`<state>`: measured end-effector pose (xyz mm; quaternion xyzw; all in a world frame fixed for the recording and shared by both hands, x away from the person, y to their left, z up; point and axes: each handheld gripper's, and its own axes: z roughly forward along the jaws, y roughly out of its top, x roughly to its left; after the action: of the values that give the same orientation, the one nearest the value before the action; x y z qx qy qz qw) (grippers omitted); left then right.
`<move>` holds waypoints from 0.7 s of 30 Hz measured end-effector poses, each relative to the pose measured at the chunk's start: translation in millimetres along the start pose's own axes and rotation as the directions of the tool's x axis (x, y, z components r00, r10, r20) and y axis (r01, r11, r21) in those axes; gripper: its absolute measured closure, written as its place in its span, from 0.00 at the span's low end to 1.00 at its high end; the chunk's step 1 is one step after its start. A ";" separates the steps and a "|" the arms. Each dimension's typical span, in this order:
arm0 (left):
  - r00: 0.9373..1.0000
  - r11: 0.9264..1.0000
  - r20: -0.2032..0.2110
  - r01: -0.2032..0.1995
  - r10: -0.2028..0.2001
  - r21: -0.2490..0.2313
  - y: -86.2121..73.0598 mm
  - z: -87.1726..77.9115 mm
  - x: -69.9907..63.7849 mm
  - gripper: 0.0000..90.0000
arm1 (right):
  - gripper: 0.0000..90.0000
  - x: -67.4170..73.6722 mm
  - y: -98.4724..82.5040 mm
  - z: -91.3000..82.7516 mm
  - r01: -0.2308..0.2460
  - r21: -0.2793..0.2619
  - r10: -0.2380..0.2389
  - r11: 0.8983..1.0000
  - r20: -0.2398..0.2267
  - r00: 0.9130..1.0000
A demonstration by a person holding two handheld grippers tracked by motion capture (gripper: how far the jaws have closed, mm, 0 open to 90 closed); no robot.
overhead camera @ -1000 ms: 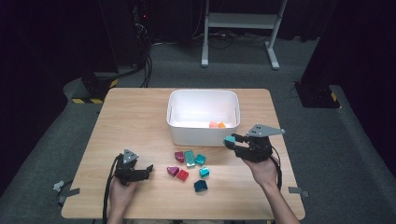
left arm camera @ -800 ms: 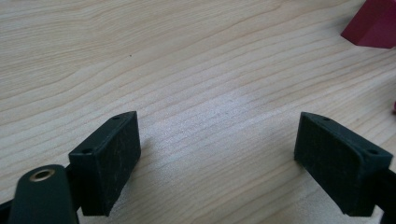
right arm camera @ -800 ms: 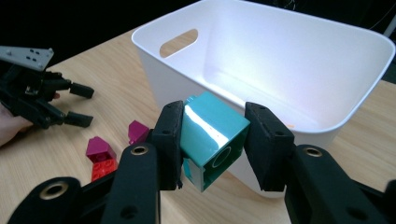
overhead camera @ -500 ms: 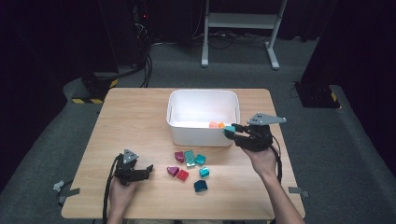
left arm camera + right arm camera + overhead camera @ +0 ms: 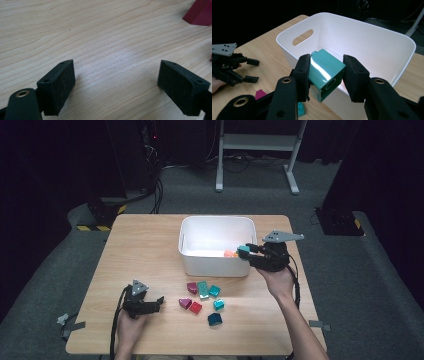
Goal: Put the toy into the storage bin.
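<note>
My left gripper [image 5: 159, 301] rests on the table [image 5: 140, 250] at eight o'clock, jaws wide with nothing between them. My right gripper [image 5: 325, 72] pinches a teal block [image 5: 325, 74] over the white bin's [image 5: 216, 265] four-o'clock rim — mid-delivery, I judge. Next: carry inward, then release; the block looks squat, tilted, its round socket facing back toward me.

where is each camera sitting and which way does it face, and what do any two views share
High view: fixed above the person's side, facing forward and down on the light wooden table; both forearms, left gripper, right gripper show.
Left gripper view: rides the left gripper, facing the tabletop between its open jaws.
Right gripper view: rides the right gripper, facing the white plastic bin; its jaws clamp a teal plastic block.
Shared: high and right gripper views both show bin, block and left gripper.
</note>
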<state>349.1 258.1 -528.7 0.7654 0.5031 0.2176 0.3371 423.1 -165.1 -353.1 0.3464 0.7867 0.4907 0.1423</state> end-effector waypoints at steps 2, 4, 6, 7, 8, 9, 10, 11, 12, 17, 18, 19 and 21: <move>1.000 1.000 0.000 0.000 0.000 0.001 0.1 -0.1 0.0 0.16 | 0.66 -0.4 2.9 0.9 0.001 -0.002 -0.001 1.000 0.002 1.000; 1.000 1.000 0.000 -0.001 0.001 0.002 0.0 -0.1 0.0 0.16 | 0.66 -0.6 5.5 1.9 -0.003 -0.003 0.003 1.000 0.003 1.000; 1.000 1.000 -0.001 0.000 0.000 0.001 0.0 -0.1 0.0 0.16 | 0.66 -1.1 7.9 3.8 0.002 0.002 -0.002 1.000 0.002 1.000; 1.000 1.000 0.000 0.001 -0.001 0.000 0.0 0.0 -0.1 0.16 | 0.66 -1.2 8.6 4.4 0.002 0.005 -0.002 1.000 0.003 1.000; 1.000 1.000 0.000 0.000 0.000 0.000 0.0 0.0 0.0 0.16 | 0.66 -1.4 9.4 5.3 0.004 0.007 -0.004 1.000 0.004 1.000; 1.000 1.000 0.000 0.000 0.000 0.000 0.0 0.0 0.0 0.16 | 0.66 -2.1 10.5 6.4 0.002 0.009 -0.002 1.000 0.005 1.000; 1.000 1.000 0.000 0.000 0.000 0.000 0.0 0.0 0.0 0.16 | 0.66 -2.8 11.5 7.3 0.001 0.009 -0.001 1.000 0.005 1.000; 1.000 1.000 0.000 0.000 0.000 0.000 0.0 0.0 0.0 0.16 | 0.66 -3.3 12.4 7.8 -0.001 0.011 0.001 1.000 0.005 1.000; 1.000 1.000 0.000 0.000 0.000 0.000 0.0 0.0 0.0 0.16 | 0.66 -4.0 13.7 8.6 0.000 0.011 0.000 1.000 0.008 1.000; 1.000 1.000 -0.001 0.000 0.000 0.001 0.0 -0.1 0.0 0.16 | 0.66 -5.9 19.8 10.4 -0.003 0.007 0.003 1.000 0.020 1.000; 1.000 1.000 -0.001 -0.001 0.001 0.001 0.0 -0.1 0.0 0.16 | 0.66 -6.4 20.9 11.0 0.000 0.006 0.000 1.000 0.021 1.000; 1.000 1.000 0.000 0.000 0.000 0.001 0.0 -0.1 -0.1 0.16 | 0.66 -6.4 22.0 11.6 -0.002 0.010 0.002 1.000 0.024 1.000; 1.000 1.000 0.000 0.000 0.000 0.000 0.0 0.0 0.0 0.16 | 0.66 -7.2 24.1 13.3 0.004 0.012 -0.004 1.000 0.028 1.000</move>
<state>349.1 258.1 -528.7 0.7655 0.5031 0.2175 0.3370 445.6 -154.4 -339.2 0.3525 0.7883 0.4809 0.1522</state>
